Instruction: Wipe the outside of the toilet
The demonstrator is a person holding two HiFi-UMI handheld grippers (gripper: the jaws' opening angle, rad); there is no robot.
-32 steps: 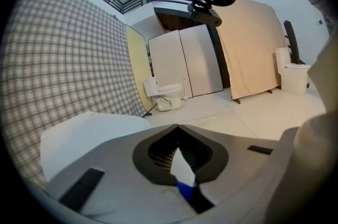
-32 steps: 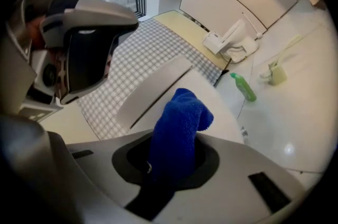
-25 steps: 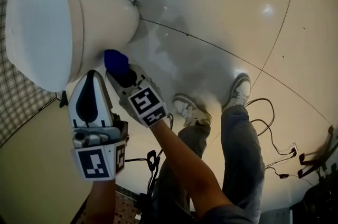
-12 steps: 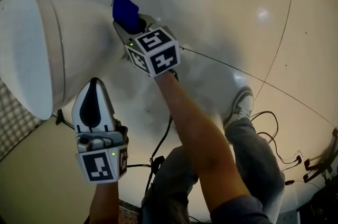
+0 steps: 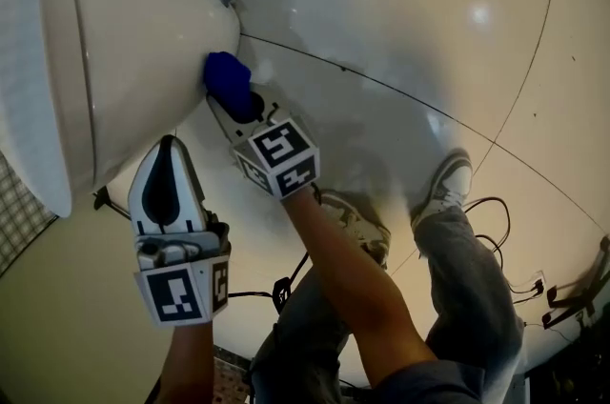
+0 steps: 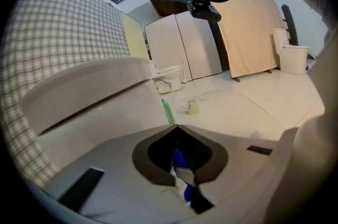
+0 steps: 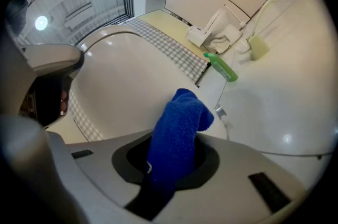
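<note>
I'm in the middle of the wiping step. My right gripper pinches the blue cloth, and the cloth's free end lies against the lower outer wall of the toilet, where the bowl narrows toward the floor. My left gripper hangs just beside the bowl, jaws pressed together on nothing. Next, I judge, I should drag the cloth along the curved side with steady contact, holding the hard jaw tips off the porcelain.
</note>
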